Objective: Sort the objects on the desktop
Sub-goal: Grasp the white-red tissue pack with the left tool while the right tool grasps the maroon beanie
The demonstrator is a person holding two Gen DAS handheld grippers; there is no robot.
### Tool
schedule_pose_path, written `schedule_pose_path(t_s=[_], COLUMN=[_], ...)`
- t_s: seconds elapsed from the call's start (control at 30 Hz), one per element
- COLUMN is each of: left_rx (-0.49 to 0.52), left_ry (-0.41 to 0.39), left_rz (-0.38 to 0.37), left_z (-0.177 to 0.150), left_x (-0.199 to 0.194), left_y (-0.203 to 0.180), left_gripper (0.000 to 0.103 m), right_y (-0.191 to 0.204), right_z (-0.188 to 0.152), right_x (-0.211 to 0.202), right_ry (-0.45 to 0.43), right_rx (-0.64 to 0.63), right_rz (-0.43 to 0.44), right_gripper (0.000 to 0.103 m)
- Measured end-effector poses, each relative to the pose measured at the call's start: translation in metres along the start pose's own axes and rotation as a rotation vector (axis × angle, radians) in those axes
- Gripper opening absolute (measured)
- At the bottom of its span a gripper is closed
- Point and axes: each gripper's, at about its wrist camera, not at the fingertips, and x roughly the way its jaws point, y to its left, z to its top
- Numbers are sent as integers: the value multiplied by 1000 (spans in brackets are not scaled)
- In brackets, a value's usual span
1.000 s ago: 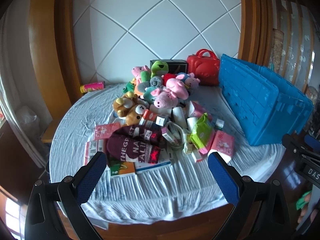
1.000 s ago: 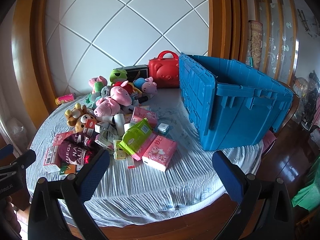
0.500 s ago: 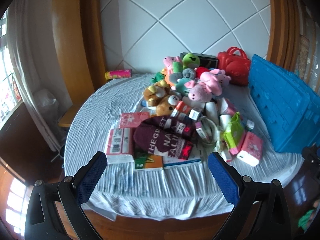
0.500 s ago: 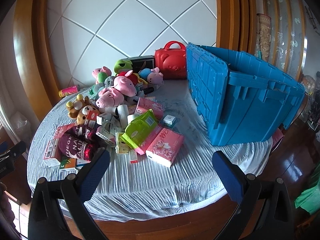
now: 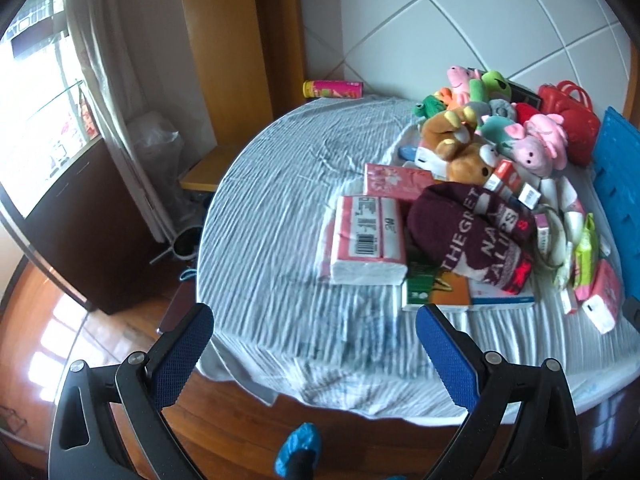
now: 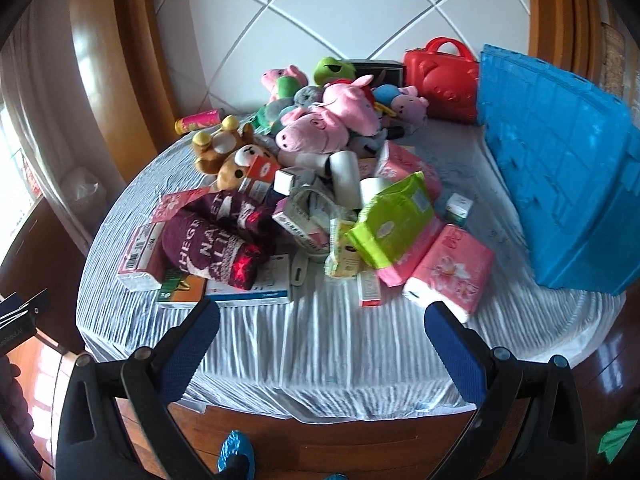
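the clutter heaps mid-counter: a maroon knit sock [image 6: 212,240] draped over flat boxes, pink tissue packs [image 6: 452,268], a green wipes pouch [image 6: 390,222], plush toys [image 6: 328,120] behind, the blue crate [image 6: 560,184] to the right. we judge all of it light; plush and sock squash, so pinch a fold; packs slip, so grip their narrow sides. our left tongs [image 5: 314,334] and right tongs [image 6: 322,332] gape wide, holding nothing, short of the counter [image 5: 280,184].

White diagonal-tiled wall [image 5: 460,20] at 12 o'clock, wood pillar [image 5: 224,52] w/ curtained bright window [image 5: 44,92] at 10, glossy wood floor [image 5: 52,344] at 8, dark cabinet [image 5: 88,232] at 9.
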Motion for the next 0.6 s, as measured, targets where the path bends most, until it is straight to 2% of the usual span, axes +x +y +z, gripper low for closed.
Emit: schedule_pose_path(t_s=[0.2, 0.33, 0.47, 0.6], left_rx=[82, 143, 161, 159], left_ry=[66, 145, 214, 285], left_rz=[-96, -167, -178, -171], left_z=[29, 48, 54, 49], left_x=[63, 108, 146, 178], left_y=[-5, -26, -45, -57], left_gripper=[102, 102, 102, 102], right_y=[57, 82, 90, 90], right_z=[14, 24, 28, 31], right_x=[56, 89, 114, 137], right_ry=[67, 115, 152, 190], right_rx=[2, 11, 38, 27], right_rz=[-11, -67, -105, -106], right_gripper=[103, 103, 103, 103])
